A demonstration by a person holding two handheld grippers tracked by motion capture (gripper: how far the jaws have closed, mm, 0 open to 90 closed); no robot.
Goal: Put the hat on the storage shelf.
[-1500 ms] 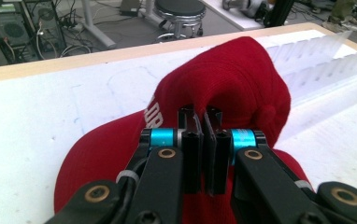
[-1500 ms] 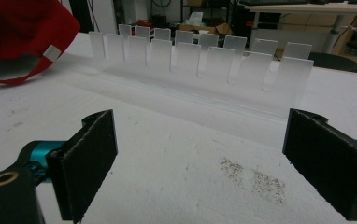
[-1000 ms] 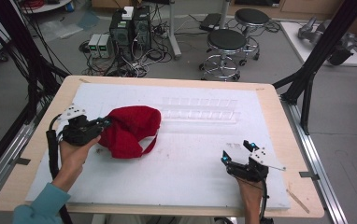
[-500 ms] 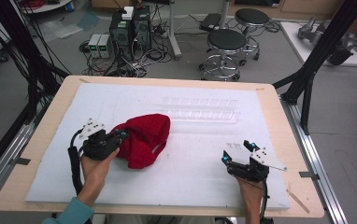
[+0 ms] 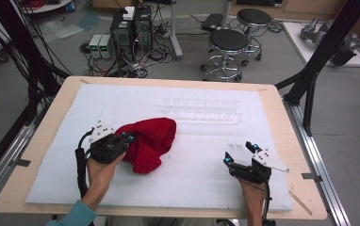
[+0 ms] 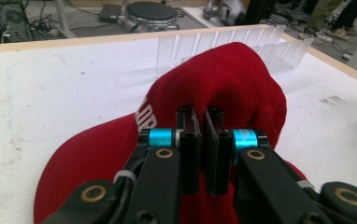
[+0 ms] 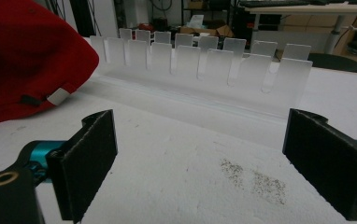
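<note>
The left gripper is seen clamped on the near edge of a red cap, its jaws drawn almost together with a fold of cloth pinched between them. The cap is of deep red knit-like cloth, with white lettering on one side in the left gripper view. It lies left of the middle of the white mat, crown up; its long axis runs slantwise from near left to far right, towards the clear slotted rack. The right gripper rests well apart, jaws spread wide on nothing.
</note>
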